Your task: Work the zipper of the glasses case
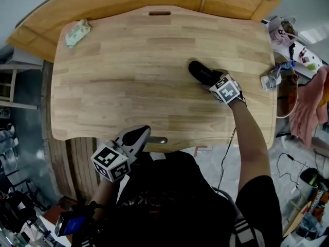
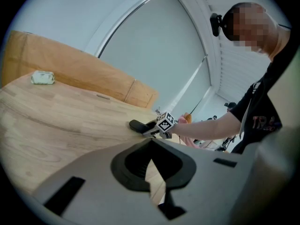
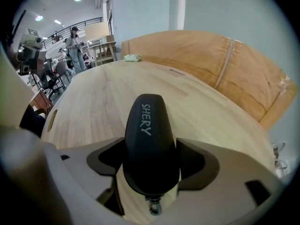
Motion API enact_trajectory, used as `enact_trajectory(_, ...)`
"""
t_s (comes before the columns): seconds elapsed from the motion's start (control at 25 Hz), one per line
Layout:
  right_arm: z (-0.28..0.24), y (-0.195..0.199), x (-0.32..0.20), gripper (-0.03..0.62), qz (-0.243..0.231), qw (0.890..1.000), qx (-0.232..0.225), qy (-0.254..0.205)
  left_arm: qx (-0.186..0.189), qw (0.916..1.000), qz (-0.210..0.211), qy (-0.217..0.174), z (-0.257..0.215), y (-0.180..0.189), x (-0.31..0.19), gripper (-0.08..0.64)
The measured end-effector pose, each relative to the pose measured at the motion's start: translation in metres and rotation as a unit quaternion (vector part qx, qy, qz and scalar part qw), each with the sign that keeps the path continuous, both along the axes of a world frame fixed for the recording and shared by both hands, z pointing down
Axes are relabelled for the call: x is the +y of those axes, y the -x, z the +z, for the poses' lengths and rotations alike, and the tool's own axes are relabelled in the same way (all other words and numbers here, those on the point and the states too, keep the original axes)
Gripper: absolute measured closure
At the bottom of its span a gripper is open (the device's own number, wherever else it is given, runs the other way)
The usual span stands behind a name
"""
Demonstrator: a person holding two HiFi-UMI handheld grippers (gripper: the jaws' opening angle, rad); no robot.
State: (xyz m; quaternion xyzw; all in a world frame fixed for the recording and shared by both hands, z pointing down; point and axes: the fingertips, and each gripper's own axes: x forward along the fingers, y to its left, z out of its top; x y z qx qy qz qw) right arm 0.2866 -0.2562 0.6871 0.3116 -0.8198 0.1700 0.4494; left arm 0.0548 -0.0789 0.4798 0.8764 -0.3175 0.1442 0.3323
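Head view: a light wooden bench (image 1: 154, 60) carries a smooth black oval glasses case (image 1: 198, 71). Its near end is hidden under the right gripper (image 1: 212, 80). A pale green packet (image 1: 77, 32) lies far beyond the left gripper (image 1: 138, 136).

Left gripper view: its fingers (image 2: 126, 165) are pressed together and empty, with the case small and well ahead.

Right gripper view: its fingers (image 3: 105, 158) are spread wide astride the case, and a sliver of wood shows beside one. A metal zipper pull (image 3: 153, 206) sits behind them.

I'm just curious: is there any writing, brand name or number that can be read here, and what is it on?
"SHERY": on top of the black glasses case.
"TRA": start of a print on the person's black shirt; the rest is too blurred to read.
Pale green packet: any print is too small to read.
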Motion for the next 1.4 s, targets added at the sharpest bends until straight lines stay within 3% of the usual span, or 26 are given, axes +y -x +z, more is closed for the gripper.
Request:
enact_trajectory(0.16,-0.026,0.014,-0.002,0.242,0.019,0.998,-0.056,-0.015,0.002,1.0,-0.005,-0.005,-0.002,0.004,-0.002,0.549)
enact_trajectory(0.32,-0.063,0.034,-0.002,0.245,0.046,0.986,-0.157,-0.011,0.005,0.9999,-0.006,-0.01,-0.005,0.004,-0.004,0.549)
enact_trajectory(0.44,-0.096,0.056,0.004,0.245,0.057,0.964,-0.258,0.012,0.012,0.9998,-0.007,-0.013,-0.008,0.003,-0.007,0.549)
enact_trajectory(0.56,-0.128,0.077,0.015,0.245,0.054,0.935,-0.348,0.034,0.021,0.9995,-0.013,-0.021,-0.013,0.003,-0.012,0.549)
enact_trajectory(0.72,-0.169,0.106,0.037,0.245,0.027,0.899,-0.433,0.057,0.045,0.9983,-0.022,-0.03,-0.023,0.004,-0.018,0.548)
enact_trajectory(0.92,-0.204,0.148,0.067,0.245,-0.032,0.878,-0.472,0.071,0.085,0.9953,-0.026,-0.04,-0.04,0.009,-0.026,0.418)
enact_trajectory(1.16,-0.231,0.196,0.102,0.245,-0.082,0.862,-0.492,0.085,0.161,0.9856,-0.031,-0.043,-0.059,0.021,-0.045,0.256)
enact_trajectory(1.4,-0.254,0.243,0.138,0.245,-0.126,0.842,-0.511,0.117,0.23,0.9725,0.011,-0.032,-0.082,0.034,-0.058,0.166)
